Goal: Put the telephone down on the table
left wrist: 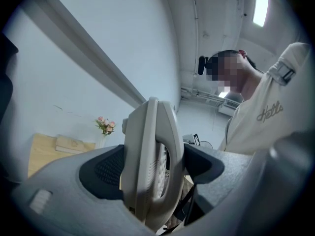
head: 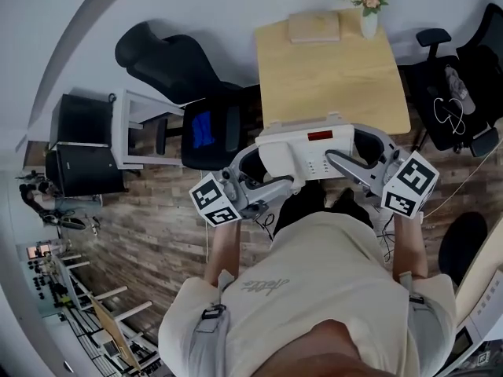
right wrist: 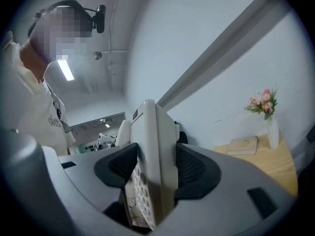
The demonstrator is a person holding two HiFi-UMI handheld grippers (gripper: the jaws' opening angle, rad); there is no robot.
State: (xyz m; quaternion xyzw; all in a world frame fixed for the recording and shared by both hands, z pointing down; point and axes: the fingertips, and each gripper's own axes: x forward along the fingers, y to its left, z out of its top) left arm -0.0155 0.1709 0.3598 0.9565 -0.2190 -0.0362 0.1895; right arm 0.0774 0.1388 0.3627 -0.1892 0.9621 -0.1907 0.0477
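- A person looks down at a white telephone [head: 308, 152], carried level in front of their chest between two tools.
- The left hand-held gripper [head: 263, 171] is clamped on the telephone's left end. In the left gripper view its dark ribbed pads [left wrist: 105, 173] press against both faces of the pale casing.
- The right hand-held gripper [head: 355, 157] is clamped on the telephone's right end. In the right gripper view the keypad shows between its pads [right wrist: 190, 171].
- The telephone sits at the near edge of a light wooden tabletop [head: 330, 81]. It appears to be held just above it, though contact cannot be judged from above.
- At the tabletop's far edge lie a book [head: 314, 27] and a vase of pink flowers [head: 366, 2].
- A black office chair [head: 200, 124] stands left of the tabletop on a wood-plank floor [head: 149, 226].
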